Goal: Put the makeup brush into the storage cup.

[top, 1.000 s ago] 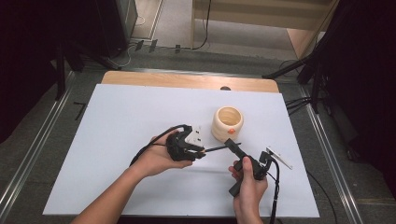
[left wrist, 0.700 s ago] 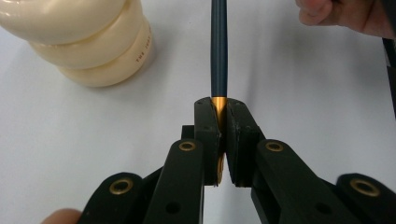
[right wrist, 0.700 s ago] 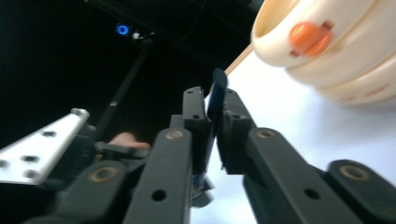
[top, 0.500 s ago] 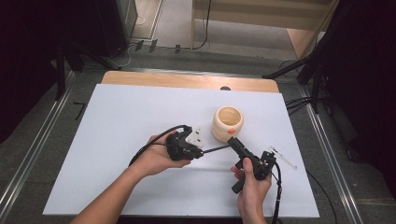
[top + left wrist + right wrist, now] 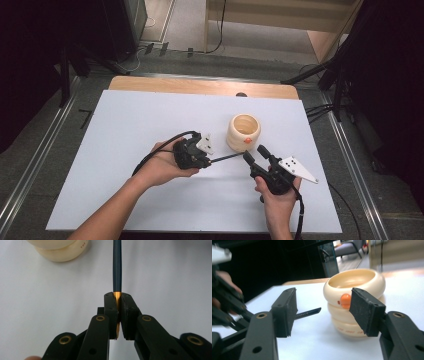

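Observation:
My left gripper [image 5: 209,161] [image 5: 119,305] is shut on a dark blue pen [image 5: 226,157] [image 5: 117,265] at its gold band. The pen lies low over the white mat and points right. A cream ribbed cup [image 5: 243,132] [image 5: 354,302] with an orange dot on its side stands upright just behind the pen's tip. Its base is at the top left of the left gripper view [image 5: 62,247]. My right gripper [image 5: 255,154] [image 5: 324,307] is open, just right of the pen's end and facing the cup. The pen's tip [image 5: 308,313] pokes out beside its left finger.
The white mat [image 5: 125,125] covers most of the table, and a wooden strip [image 5: 200,86] runs along its far edge. Metal rails [image 5: 350,165] flank both sides. Cables and dark stands lie beyond the table.
My right hand has drifted slightly to the right and turned a little. The left gripper, the pen and the cup have stayed put.

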The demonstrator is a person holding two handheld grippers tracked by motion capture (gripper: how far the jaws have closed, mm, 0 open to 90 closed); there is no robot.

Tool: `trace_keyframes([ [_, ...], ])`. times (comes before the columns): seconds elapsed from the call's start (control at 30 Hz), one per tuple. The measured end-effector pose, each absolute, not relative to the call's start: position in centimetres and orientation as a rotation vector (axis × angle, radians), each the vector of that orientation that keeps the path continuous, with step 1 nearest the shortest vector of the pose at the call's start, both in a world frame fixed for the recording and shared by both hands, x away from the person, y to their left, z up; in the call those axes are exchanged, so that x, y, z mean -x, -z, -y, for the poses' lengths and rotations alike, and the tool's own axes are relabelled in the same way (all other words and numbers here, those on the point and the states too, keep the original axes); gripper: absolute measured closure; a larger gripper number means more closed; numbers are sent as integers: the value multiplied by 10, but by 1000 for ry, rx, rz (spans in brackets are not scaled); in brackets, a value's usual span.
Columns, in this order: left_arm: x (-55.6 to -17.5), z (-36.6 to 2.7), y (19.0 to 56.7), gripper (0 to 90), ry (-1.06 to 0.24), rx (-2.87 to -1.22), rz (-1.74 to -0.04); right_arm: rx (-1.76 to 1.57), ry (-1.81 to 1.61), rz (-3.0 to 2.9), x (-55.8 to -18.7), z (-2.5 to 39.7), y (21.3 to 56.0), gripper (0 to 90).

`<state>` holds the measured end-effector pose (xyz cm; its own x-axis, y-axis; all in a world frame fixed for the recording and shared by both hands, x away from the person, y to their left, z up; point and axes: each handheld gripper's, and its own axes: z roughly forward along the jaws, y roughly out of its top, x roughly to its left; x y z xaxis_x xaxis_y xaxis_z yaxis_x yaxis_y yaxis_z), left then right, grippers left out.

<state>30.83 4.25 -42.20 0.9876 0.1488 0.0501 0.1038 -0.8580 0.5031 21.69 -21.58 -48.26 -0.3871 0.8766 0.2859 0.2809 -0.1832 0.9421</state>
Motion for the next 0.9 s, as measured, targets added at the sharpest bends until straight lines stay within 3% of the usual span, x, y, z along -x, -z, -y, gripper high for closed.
trace_keyframes([
  [0.47,-311,-43,421,858,-106,-2649,-195,-1054,-1376,-1762,-213,210,484,221],
  [0.73,-312,-41,420,858,-93,-2661,-202,-922,-1210,-1820,-209,196,487,222],
  [0.9,-312,-38,420,858,-77,-2674,-200,-873,-1138,-1821,-209,189,490,268],
])
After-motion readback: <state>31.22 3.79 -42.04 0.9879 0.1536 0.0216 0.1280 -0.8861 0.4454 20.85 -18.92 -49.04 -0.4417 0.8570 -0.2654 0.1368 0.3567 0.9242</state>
